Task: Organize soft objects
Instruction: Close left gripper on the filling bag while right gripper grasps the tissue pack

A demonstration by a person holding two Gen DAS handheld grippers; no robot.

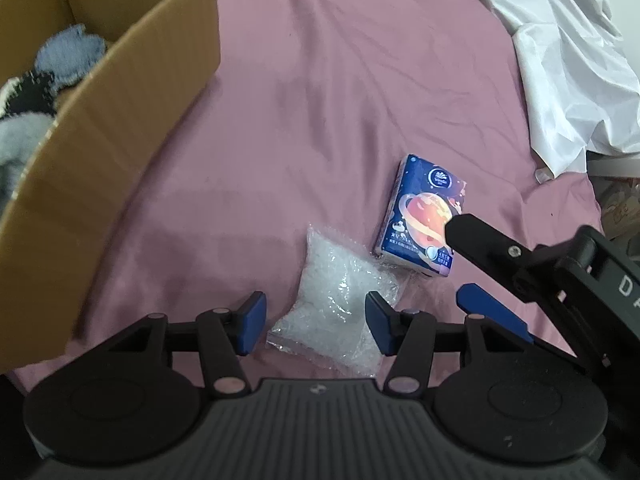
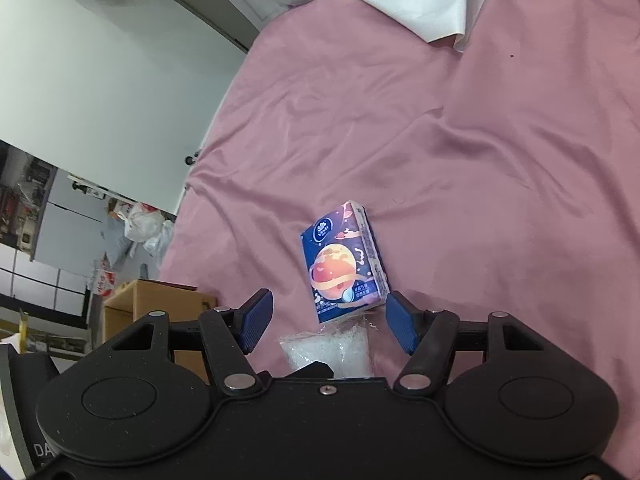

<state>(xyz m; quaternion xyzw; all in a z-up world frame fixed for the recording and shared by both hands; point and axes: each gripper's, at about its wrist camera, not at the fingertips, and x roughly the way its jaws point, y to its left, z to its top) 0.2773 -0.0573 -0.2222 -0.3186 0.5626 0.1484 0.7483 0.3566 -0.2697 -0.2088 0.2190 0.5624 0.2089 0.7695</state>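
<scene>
Down between the spread pads of the left tool (image 1: 316, 322) lay a crinkly clear bubble pouch (image 1: 338, 306) on the pink bedsheet (image 1: 320, 100), untouched. Just beyond, the right tool (image 2: 328, 320), also spread, flanked a glossy blue tissue pack (image 2: 344, 264). Farther left stood a cardboard box (image 1: 120, 120) holding fuzzy socks (image 1: 68, 56).
</scene>
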